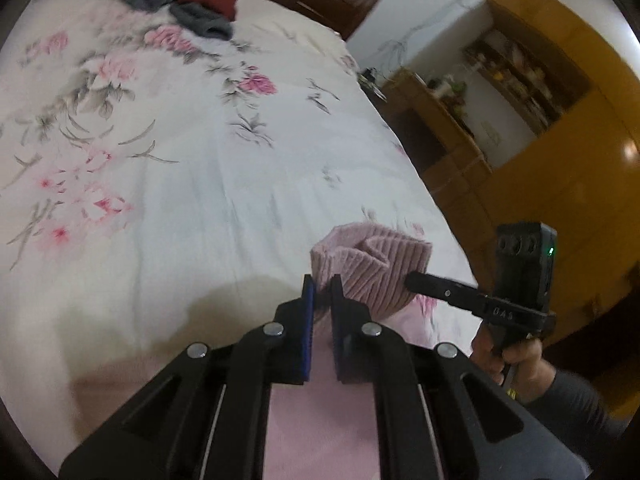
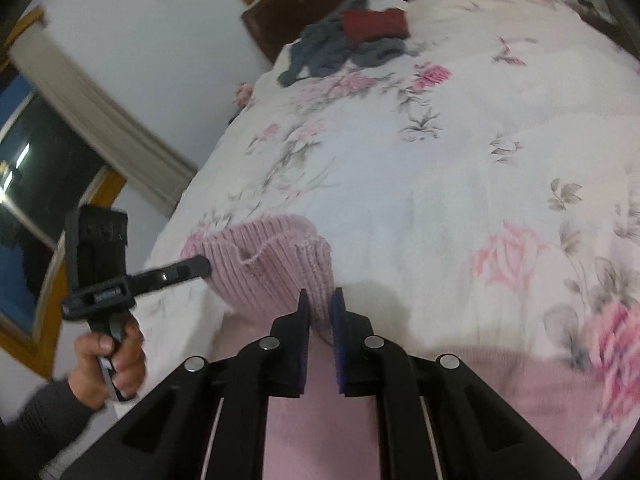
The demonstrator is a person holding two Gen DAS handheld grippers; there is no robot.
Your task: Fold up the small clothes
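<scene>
While both pinch pink knit garment [image 1: 372, 268], L gripper [image 1: 322, 284], R gripper [image 2: 319, 300] clamped; label unreadable

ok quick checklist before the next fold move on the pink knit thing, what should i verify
1. Left gripper clamped on the pink knit garment: ok, fabric sits between its pads.
2. Right gripper clamped on the opposite edge: ok.
3. Garment spread flat between the grippers: not ok, the edge sags and bunches in the middle.
4. Garment lifted off the floral bedspread: cannot tell.
5. Landing area ahead free: ok, the grey and red clothes pile lies far off near the headboard.
6. Equal grip depth on both sides: cannot tell.
</scene>
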